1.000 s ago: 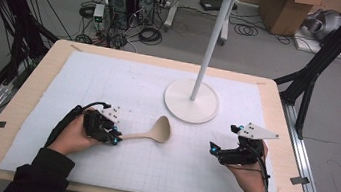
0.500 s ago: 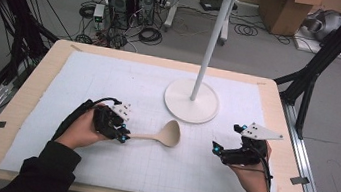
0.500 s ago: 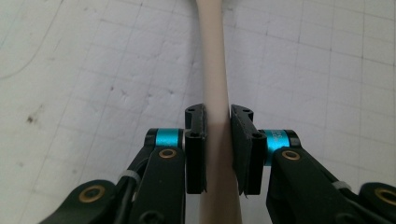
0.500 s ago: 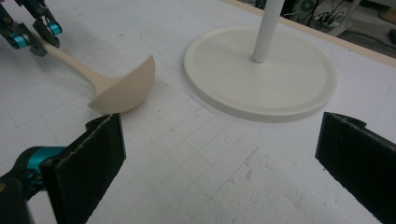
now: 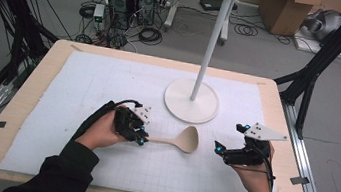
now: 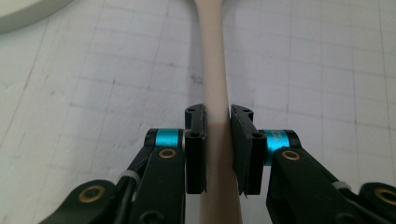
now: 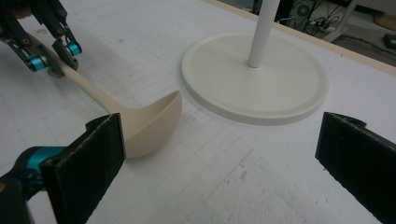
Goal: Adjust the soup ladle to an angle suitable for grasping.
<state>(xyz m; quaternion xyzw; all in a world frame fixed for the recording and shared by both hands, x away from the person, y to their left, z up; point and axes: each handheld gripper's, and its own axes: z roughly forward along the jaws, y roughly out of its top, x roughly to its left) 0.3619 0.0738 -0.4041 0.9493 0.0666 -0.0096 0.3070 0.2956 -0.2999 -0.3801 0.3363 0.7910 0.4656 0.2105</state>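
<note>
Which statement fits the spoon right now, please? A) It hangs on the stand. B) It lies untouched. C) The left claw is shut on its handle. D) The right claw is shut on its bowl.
C: the left claw is clamped on the spoon handle, while the right claw stands open.

table (image 5: 13, 119): wooden | white gridded mat (image 5: 85, 79) covers it | on mat: stand's round base (image 5: 177, 102), ladle (image 5: 180, 140)

The worktop (image 5: 84, 84) is evenly and brightly lit from overhead; shadows are kept soft, and slight blur is seen throughout.
</note>
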